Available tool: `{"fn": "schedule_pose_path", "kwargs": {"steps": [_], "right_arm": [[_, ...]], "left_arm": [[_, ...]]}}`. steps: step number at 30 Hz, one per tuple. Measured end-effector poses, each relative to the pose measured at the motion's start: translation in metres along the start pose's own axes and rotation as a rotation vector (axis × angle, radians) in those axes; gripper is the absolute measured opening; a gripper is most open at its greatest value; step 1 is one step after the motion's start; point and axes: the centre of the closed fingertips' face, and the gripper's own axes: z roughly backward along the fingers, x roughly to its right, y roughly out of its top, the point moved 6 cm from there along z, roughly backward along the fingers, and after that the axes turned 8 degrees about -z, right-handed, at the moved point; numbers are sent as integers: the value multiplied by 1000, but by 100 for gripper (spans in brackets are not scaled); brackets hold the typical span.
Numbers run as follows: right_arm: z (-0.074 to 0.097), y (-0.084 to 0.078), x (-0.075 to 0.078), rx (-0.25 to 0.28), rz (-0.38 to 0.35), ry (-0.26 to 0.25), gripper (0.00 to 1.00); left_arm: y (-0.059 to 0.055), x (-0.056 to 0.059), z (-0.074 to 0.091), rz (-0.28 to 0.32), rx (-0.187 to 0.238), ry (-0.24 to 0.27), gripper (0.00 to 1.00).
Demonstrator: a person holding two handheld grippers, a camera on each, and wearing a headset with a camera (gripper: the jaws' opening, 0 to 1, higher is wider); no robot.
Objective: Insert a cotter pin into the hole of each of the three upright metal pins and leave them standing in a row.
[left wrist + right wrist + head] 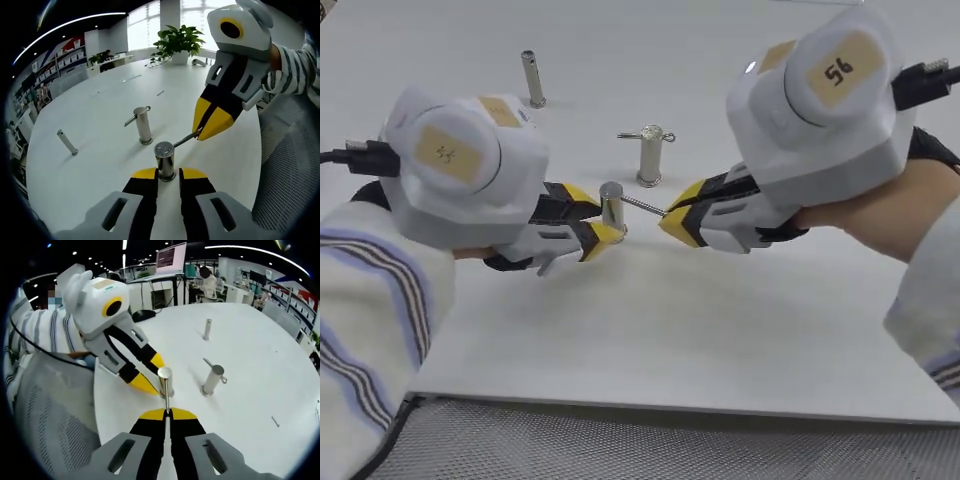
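Cotter pin, pinched in the right gripper, touches the upright metal pin clamped by the left gripper.

White table, bare metal pin upright far left, second pin with cotter pin through it at centre, third pin nearest.

From the headset we look forward and down, close above the left gripper and right gripper on the white table. Our left gripper view runs low over the tabletop, the near metal pin gripped between its own jaw tips and the right gripper's jaws just beyond, pointing back at us. Our right gripper view faces the opposite way, a cotter pin pinched at its jaw tips. All three views share this pin and the fitted pin beyond the jaws.
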Motion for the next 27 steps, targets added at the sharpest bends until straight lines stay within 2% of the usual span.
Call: {"fn": "schedule_pose_path", "kwargs": {"steps": [3,5,6,10,20,27], "right_arm": [[0,1,2,-5,27,2,3],[0,2,2,1,76,14,3],[0,2,1,-5,72,15,3],[-1,5,3,-12,158,36,3],[-9,12,3,-20,187,68,3],[-19,18,1,2,156,81,3]], "left_arm": [[1,0,0,-7,-4,-4,16],[1,0,1,-8,-3,-5,16],[1,0,1,-7,-2,-4,16],[2,0,1,1,5,-5,15],[4,1,1,28,20,-8,10],[4,3,1,65,32,-19,10]]}}
